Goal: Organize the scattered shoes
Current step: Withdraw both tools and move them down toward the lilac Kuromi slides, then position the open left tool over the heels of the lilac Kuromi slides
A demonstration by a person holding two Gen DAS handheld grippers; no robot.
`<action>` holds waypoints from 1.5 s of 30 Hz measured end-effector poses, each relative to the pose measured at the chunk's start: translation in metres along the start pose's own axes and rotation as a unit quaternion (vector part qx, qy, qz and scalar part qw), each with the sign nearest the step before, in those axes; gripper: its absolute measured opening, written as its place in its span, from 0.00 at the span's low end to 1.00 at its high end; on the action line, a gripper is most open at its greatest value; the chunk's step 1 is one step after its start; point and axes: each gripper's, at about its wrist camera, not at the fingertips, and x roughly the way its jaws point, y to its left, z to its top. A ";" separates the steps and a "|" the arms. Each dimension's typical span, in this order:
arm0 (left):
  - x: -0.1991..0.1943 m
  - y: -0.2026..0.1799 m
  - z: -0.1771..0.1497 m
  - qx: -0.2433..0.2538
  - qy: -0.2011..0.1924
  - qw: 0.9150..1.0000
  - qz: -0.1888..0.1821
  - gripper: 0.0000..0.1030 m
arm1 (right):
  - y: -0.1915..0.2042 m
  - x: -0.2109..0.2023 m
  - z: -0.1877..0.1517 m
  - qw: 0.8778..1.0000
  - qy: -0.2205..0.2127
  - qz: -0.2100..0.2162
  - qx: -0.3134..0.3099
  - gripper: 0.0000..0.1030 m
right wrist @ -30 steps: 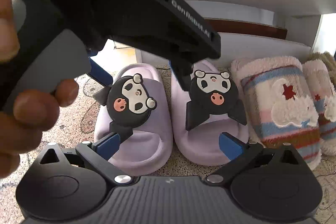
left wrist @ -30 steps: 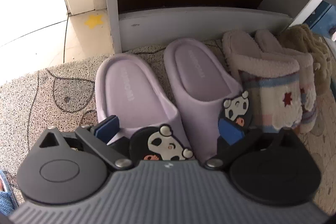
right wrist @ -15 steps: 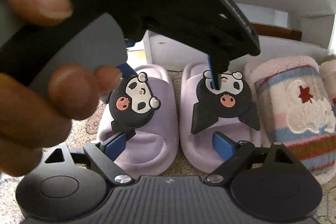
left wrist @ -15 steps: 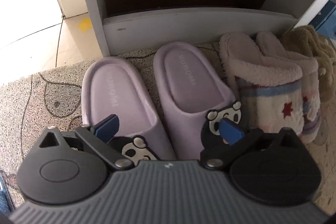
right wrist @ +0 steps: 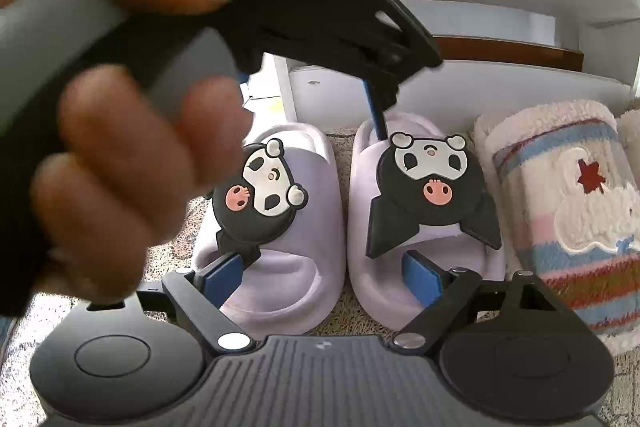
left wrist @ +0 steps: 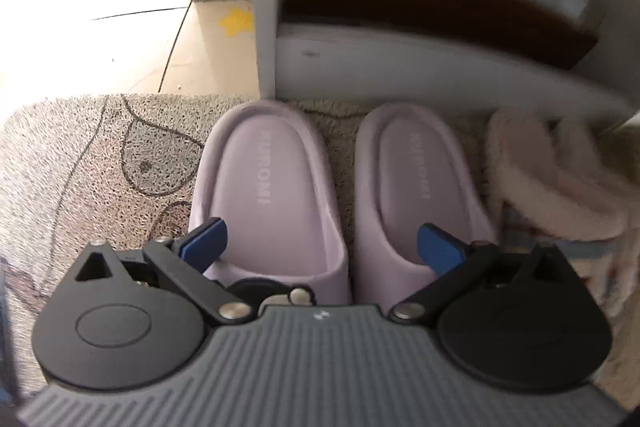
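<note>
two lilac slippers [left wrist: 268,195] sit side by side on a speckled mat [left wrist: 80,163], heels toward the foot of a white shelf unit [left wrist: 400,67], each carrying a black cartoon charm [right wrist: 260,195] on its strap. fuzzy striped slippers [right wrist: 560,195] lie just beside them on the right. the left tongs [left wrist: 320,239] hang over the pair with blue pads spread wide, gripping nothing. the right tongs [right wrist: 320,275] sit low near the toes, likewise apart and empty. a hand [right wrist: 120,147] holding the left tool fills the upper left of the right wrist view, blurred.
</note>
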 end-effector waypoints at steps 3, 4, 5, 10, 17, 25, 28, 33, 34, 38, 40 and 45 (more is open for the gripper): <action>0.008 -0.004 0.002 -0.003 0.010 1.000 -0.006 1.00 | -0.006 0.001 -0.002 1.000 -0.004 0.009 0.010 0.90; 0.008 -0.004 0.001 -0.003 0.008 1.000 -0.008 1.00 | -0.006 0.002 -0.002 1.000 -0.006 0.014 0.014 0.90; 0.007 -0.003 0.000 0.000 0.006 1.000 -0.011 1.00 | -0.006 0.003 -0.003 1.000 -0.008 0.020 0.018 0.90; 0.005 -0.003 0.000 0.013 0.014 1.000 -0.018 1.00 | -0.008 0.009 0.004 0.998 0.000 0.035 0.055 0.86; -0.008 0.000 -0.007 0.033 0.029 0.998 -0.034 0.98 | -0.008 0.005 0.003 0.996 0.010 0.039 0.079 0.76; -0.028 0.012 -0.021 0.041 0.074 0.995 -0.054 0.98 | 0.008 -0.011 0.002 0.994 0.040 0.053 0.092 0.71; -0.037 0.022 -0.026 0.052 0.083 0.993 -0.061 0.98 | 0.019 -0.019 0.003 0.993 0.055 0.067 0.079 0.70; -0.050 0.036 -0.033 0.062 0.103 0.991 -0.064 0.98 | 0.039 -0.034 0.006 0.991 0.080 0.091 0.057 0.66; -0.052 0.039 -0.035 0.067 0.106 0.990 -0.065 0.98 | 0.043 -0.036 0.005 0.991 0.087 0.090 0.050 0.64; -0.047 0.041 -0.046 0.116 0.094 0.988 -0.045 0.98 | 0.044 -0.038 -0.003 0.993 0.114 0.030 0.023 0.65; -0.032 0.041 -0.040 0.113 0.096 0.988 -0.040 0.99 | 0.034 -0.039 0.000 0.993 0.109 0.018 0.041 0.70; -0.013 0.051 -0.030 0.101 0.122 0.986 -0.048 1.00 | 0.031 -0.040 0.003 0.991 0.116 0.020 0.059 0.78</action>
